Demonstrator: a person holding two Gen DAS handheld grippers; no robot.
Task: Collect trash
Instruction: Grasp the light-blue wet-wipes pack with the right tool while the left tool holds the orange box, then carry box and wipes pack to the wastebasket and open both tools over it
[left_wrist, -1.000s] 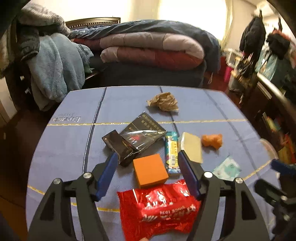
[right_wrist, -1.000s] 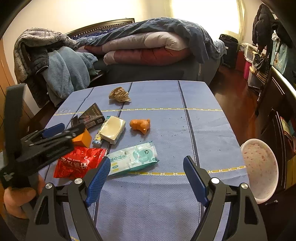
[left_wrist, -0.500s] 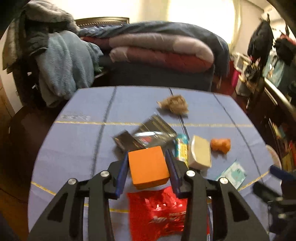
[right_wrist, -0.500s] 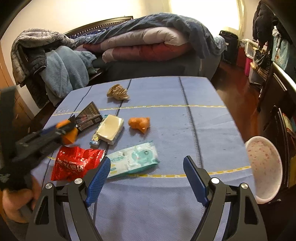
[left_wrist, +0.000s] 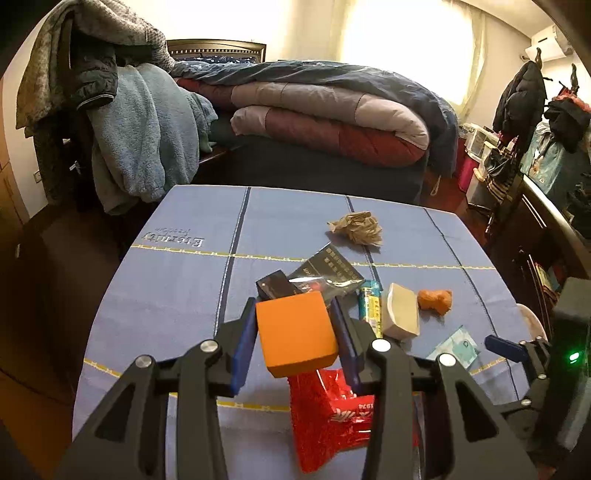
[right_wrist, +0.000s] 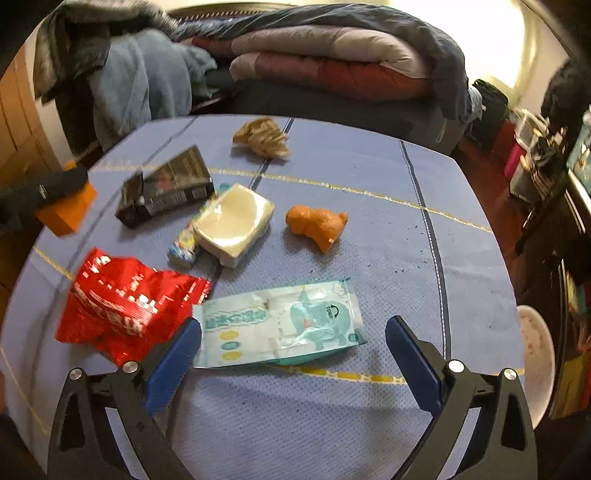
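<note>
From your left wrist camera, your left gripper (left_wrist: 295, 332) is clenched on the orange block (left_wrist: 295, 334), both blue fingers (left_wrist: 243, 347) pressing its sides and the block raised off the counter (left_wrist: 177, 295). Just behind it lie the dark box (left_wrist: 275, 284) and the dark foil pack (left_wrist: 327, 267), with the crumpled brown paper (left_wrist: 356, 229) farther back. To the right sit the candy tube (left_wrist: 370, 308), the white soap-like block (left_wrist: 400, 312) and the small orange wad (left_wrist: 436, 301). The red snack bag (left_wrist: 328, 410) lies under the fingers, partly hidden by them.

From your right wrist camera, your right gripper (right_wrist: 293, 350) is released; its jaws have just been opening wider, and they straddle the near end of the wet-wipe pack (right_wrist: 280, 325) without touching it. The red snack bag (right_wrist: 125, 306) touches the left finger's side, perhaps overlapping the pack; motion blur makes that hard to judge. The orange block (right_wrist: 68, 212) shows at the left edge, held off the counter (right_wrist: 388, 236). A white bin (right_wrist: 537, 354) sits beyond the counter's right edge.
</note>
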